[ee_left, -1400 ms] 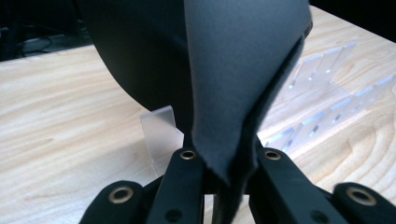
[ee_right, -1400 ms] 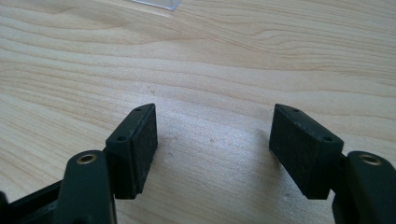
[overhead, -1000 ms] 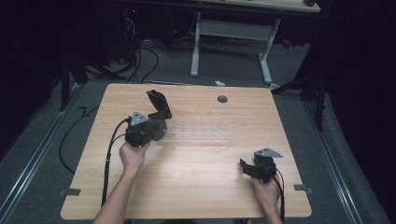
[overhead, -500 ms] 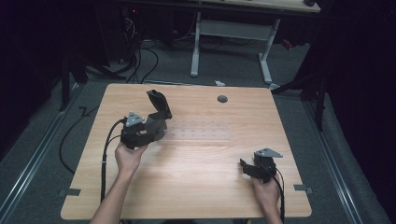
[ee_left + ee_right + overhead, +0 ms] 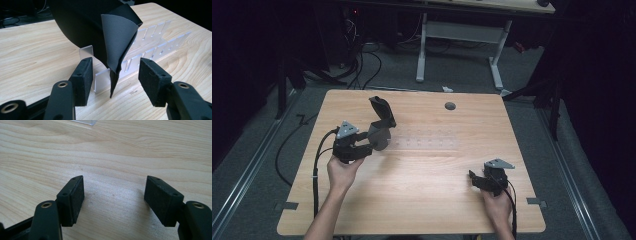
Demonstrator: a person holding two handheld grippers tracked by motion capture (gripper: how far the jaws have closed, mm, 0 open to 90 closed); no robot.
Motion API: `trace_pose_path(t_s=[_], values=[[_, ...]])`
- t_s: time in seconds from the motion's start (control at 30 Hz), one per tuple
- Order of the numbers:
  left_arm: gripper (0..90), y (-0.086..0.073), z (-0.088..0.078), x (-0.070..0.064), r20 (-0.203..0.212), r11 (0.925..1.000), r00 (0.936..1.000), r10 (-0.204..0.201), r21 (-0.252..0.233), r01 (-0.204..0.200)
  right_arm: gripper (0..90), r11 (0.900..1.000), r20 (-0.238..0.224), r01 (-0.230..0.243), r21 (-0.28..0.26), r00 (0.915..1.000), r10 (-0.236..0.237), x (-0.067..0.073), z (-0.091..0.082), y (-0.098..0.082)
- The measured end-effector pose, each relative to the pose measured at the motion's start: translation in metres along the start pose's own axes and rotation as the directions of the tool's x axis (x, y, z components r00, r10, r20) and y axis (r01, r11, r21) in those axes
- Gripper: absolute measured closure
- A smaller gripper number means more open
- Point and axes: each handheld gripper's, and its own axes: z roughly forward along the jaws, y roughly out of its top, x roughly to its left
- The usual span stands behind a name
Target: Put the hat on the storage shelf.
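A dark, curled sheet (image 5: pixel 382 122), black outside and grey inside, stands upright in the left end of a clear slotted rack (image 5: pixel 427 140) on the wooden table (image 5: pixel 412 200). My left gripper (image 5: pixel 367 145) sits just left of it. In the left gripper view the jaws of my left gripper (image 5: pixel 115 72) have just been opening. The sheet's lower edge (image 5: pixel 117 37) stands between the pads without touching them, and the rack's slots (image 5: pixel 155 42) run off behind it. My right gripper (image 5: pixel 472 177) rests near the table's front right. Its jaws (image 5: pixel 113 195) are open over bare wood.
A round cable hole (image 5: pixel 450 106) lies near the table's far edge. The left gripper's cable (image 5: pixel 317 165) loops off the table's left side. Beyond the table stand another desk's white legs (image 5: pixel 462 35), with cables on the floor.
My left gripper's jaws have opened off the dark sheet, and the hand has drawn back to the left and slightly up. The sheet stays standing in the rack. The right hand has not moved.
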Motion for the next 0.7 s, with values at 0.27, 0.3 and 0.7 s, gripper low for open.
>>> trace_pose_path(t_s=[0.27, 0.3, 0.7], values=[[45.1, 0.001, -0.011, 0.004, -0.005, 0.9999, 0.9999, -0.011, -0.013, 0.011, 32.7, 1.0, 0.0, 0.0, 0.0, 1.0, 0.0, 0.0, 0.0, 0.0], [45.0, 0.001, -0.013, 0.004, -0.008, 0.9999, 0.9999, -0.006, -0.013, 0.006, 32.7, 1.0, 0.0, 0.0, 0.0, 1.0, 0.0, 0.0, 0.0, 0.0], [43.7, 0.003, -0.03, 0.004, -0.003, 0.9994, 0.9999, -0.014, -0.033, 0.014, 32.7, 1.0, 0.0, 0.0, 0.0, 1.0, 0.0, 0.0, 0.0, 0.0]])
